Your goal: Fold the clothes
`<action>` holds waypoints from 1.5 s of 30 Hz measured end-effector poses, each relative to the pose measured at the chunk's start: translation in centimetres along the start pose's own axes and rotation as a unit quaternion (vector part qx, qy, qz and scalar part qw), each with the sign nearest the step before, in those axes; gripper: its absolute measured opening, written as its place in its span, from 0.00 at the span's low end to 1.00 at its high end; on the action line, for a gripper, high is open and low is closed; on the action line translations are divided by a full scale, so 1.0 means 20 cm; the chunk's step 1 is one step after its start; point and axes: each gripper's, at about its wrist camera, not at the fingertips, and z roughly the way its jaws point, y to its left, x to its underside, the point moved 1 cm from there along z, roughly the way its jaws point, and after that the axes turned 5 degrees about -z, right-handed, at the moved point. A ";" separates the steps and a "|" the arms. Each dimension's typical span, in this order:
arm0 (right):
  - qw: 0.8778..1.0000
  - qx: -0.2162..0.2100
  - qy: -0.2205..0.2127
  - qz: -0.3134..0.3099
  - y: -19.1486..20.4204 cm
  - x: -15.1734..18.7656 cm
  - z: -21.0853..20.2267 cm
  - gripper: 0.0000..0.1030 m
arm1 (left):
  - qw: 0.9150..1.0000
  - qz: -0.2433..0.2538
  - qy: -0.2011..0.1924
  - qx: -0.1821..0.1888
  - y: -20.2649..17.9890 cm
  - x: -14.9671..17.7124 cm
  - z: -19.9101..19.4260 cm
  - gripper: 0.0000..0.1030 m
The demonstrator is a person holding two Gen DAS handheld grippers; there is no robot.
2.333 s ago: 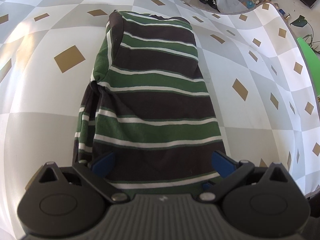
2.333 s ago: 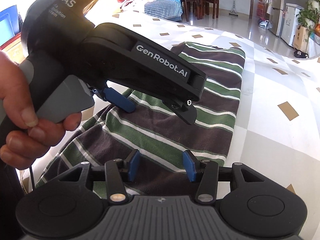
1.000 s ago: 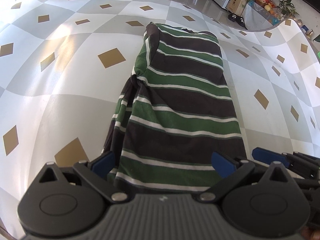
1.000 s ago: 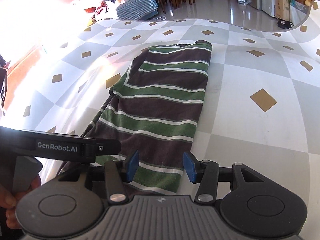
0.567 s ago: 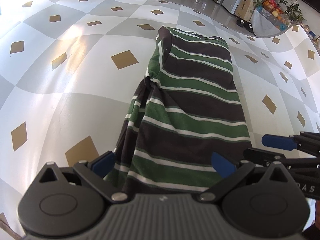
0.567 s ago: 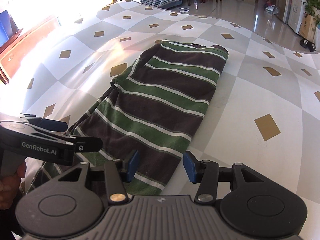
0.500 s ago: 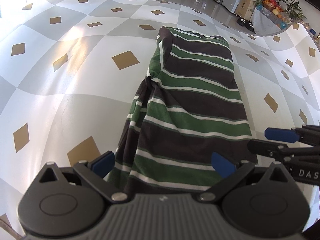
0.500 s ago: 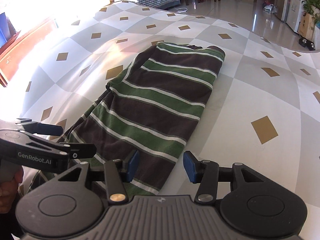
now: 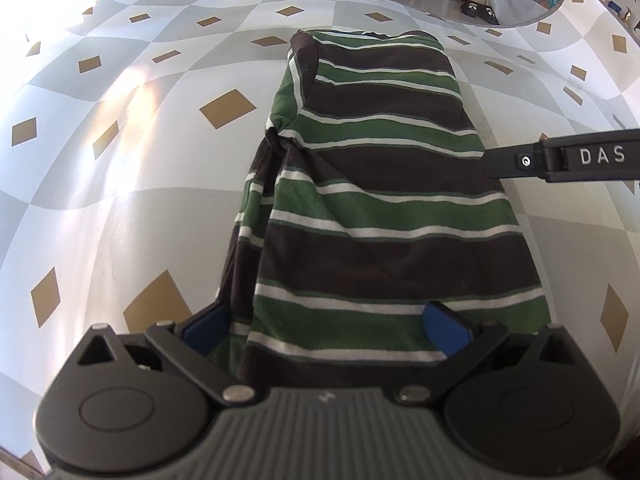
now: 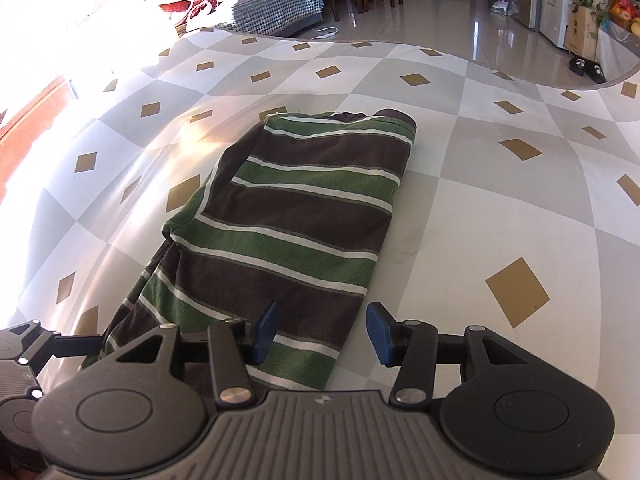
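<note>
Green, brown and white stripes fill both views: the striped garment (image 9: 380, 200) lies on the checked tablecloth (image 9: 120, 160) as a long narrow strip, its sides already turned in, one edge bunched and puckered along the left where a layer peeks out from under the top one. So it lies part-folded, lengthwise, and not yet a compact packet.

Left gripper (image 9: 326, 326) sits low at the near hem, jaws spread wide, the blue pads straddling the left portion of the cloth and holding nothing. Right gripper (image 10: 320, 330) hovers at the near right corner, jaws also apart, one pad over the fabric, the other over bare tablecloth; nothing pinched there either.

My read: both tools are lining up on the near hem for a crosswise fold. That calls for each pair of jaws to close on every layer at its corner, then carry the hem evenly toward the far end. Watch that bunched left edge — a shallow bite could leave the under-layer behind and skew the fold.
</note>
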 end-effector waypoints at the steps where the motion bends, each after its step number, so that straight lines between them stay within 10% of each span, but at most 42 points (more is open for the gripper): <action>1: 1.000 0.002 -0.001 0.004 -0.01 -0.01 0.01 0.46 | 1.000 0.000 0.000 0.000 0.00 0.00 0.00 1.00; 29: 0.992 0.031 -0.035 0.118 -0.14 -0.13 0.24 0.45 | 1.000 0.002 0.001 0.005 0.01 -0.01 0.00 1.00; 36: 0.993 0.054 -0.045 0.096 -0.11 -0.13 0.27 0.09 | 1.000 0.001 0.000 0.004 0.00 -0.02 0.01 1.00; 45: 0.991 0.079 -0.049 0.096 -0.12 -0.12 0.24 0.03 | 1.000 0.004 -0.002 0.006 -0.01 -0.03 0.01 1.00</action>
